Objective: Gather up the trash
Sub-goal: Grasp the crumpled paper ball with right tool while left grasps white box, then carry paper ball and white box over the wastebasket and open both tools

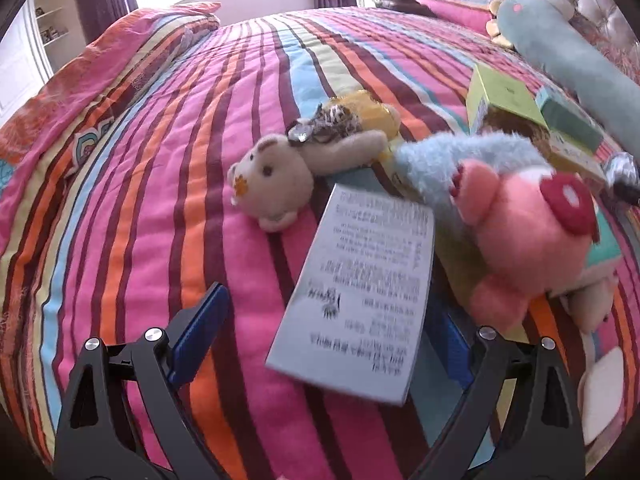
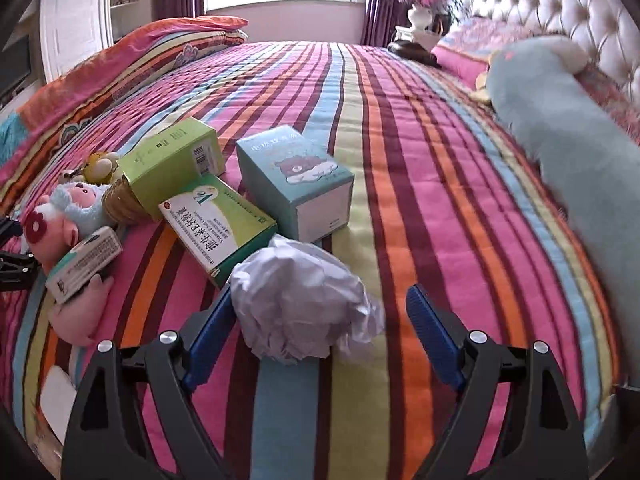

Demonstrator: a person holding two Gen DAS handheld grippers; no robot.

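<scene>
1. The right gripper (image 2: 320, 320) hangs over the striped bedspread (image 2: 420, 160) with its jaws spread; a ball of crumpled paper (image 2: 296, 300) lies between them, against the left pad, clear of the right one.
2. The left gripper (image 1: 332, 332) is open too, a printed white box (image 1: 360, 292) between its fingers, not pinched.
3. Beside that box lie a beige teddy (image 1: 276, 176) and a pink plush toy (image 1: 528, 232).
4. Green and teal boxes (image 2: 296, 184) sit just beyond the paper.
</scene>
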